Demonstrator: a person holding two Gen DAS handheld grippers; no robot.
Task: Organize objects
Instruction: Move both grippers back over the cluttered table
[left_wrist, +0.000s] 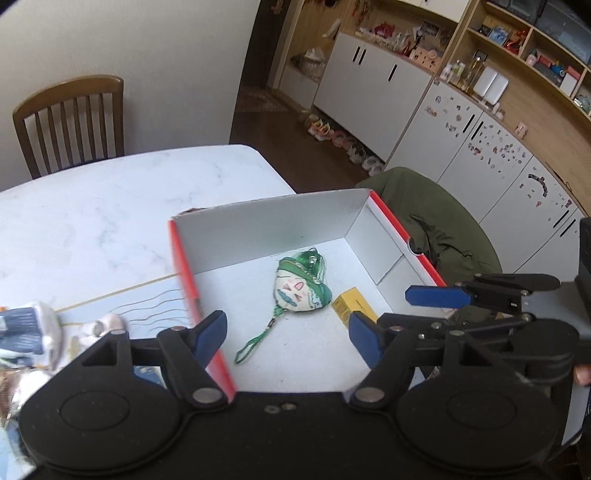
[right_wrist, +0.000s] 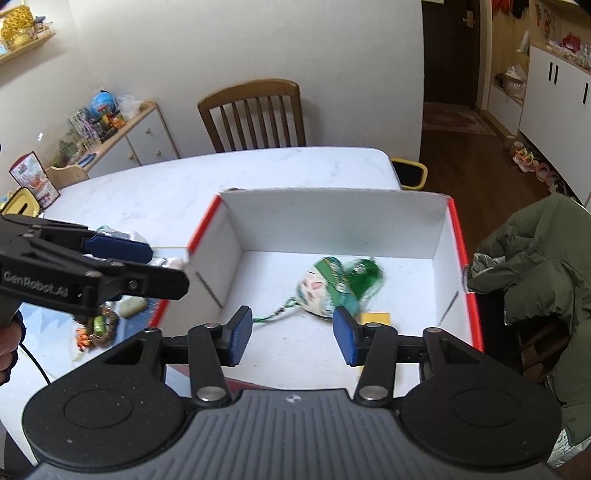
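Note:
A shoebox with a red rim (left_wrist: 181, 258) (right_wrist: 458, 229) and a white inside stands open on the table. In it lie a green fabric sachet with a painted face and cord (left_wrist: 301, 290) (right_wrist: 325, 291) and a small yellow box (left_wrist: 351, 306) (right_wrist: 375, 317). My left gripper (left_wrist: 287, 338) (right_wrist: 147, 264) hangs open over the box's near left corner, one finger outside the left wall. My right gripper (right_wrist: 292, 338) (left_wrist: 480, 288) is open above the near edge, holding nothing. The sachet looks blurred in the right wrist view.
Small items lie on the marble table (right_wrist: 258, 170) left of the box: a pale stone-like piece (right_wrist: 133, 306), a beaded ring (right_wrist: 101, 326), a blue-white object (left_wrist: 26, 325). A wooden chair (right_wrist: 255, 114) stands beyond. A green jacket (right_wrist: 535, 258) hangs on a chair to the right.

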